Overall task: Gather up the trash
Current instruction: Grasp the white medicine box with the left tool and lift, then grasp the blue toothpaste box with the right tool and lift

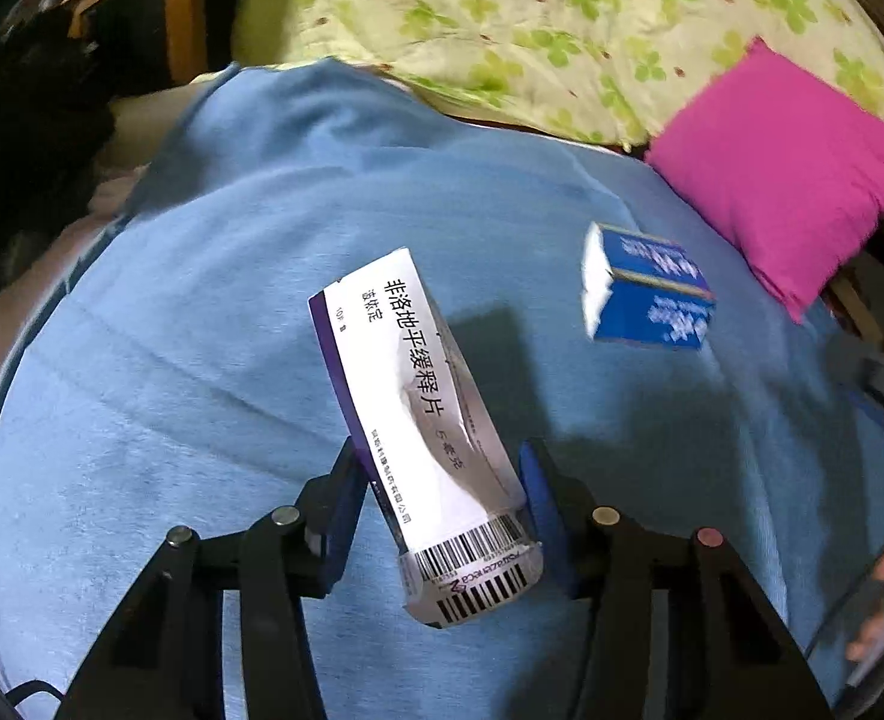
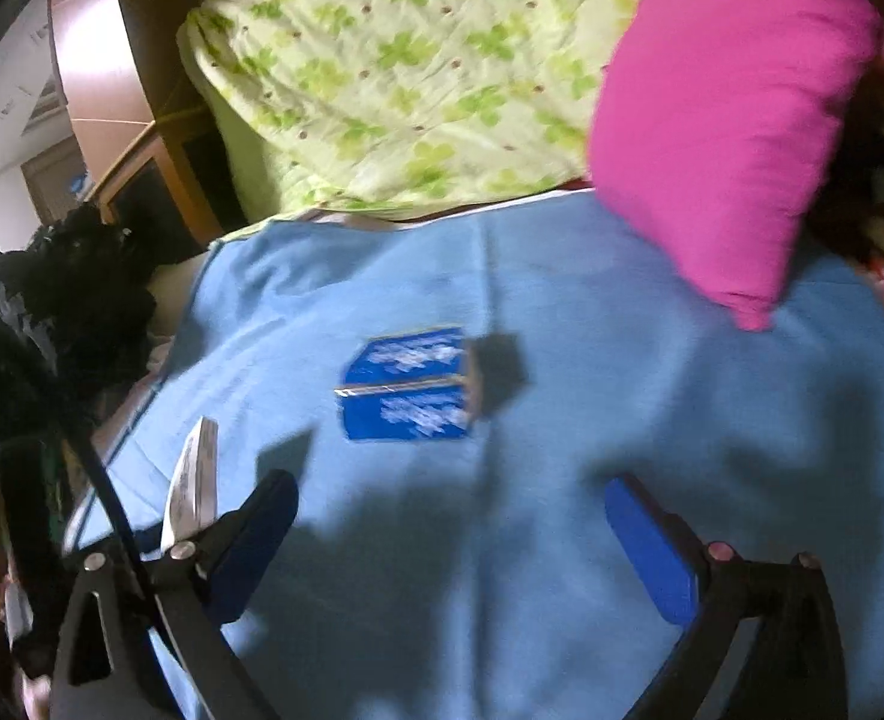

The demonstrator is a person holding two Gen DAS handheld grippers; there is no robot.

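I count one blue blanket (image 1: 201,312) filling most of both frames, one green-flowered quilt (image 1: 502,18) across the top, and one pink pillow (image 1: 796,174) at the upper right, its lower corner lying on the blanket. There are two cartons. The white medicine box (image 1: 417,420) sits in the lower middle of my left view, raised off the blanket with its shadow beneath; its long axis runs from the barcode end at the bottom up and slightly left, the far end toward the quilt. My left tongs (image 1: 442,492) are closed on its lower part, one blue pad against each long side. In my right view its edge shows at the lower left. The blue box (image 2: 408,387) lies flat on the blanket at the centre of my right view, long axis roughly left to right, well apart from the white one. My right tongs (image 2: 448,540) stand wide apart above the blanket, holding nothing.
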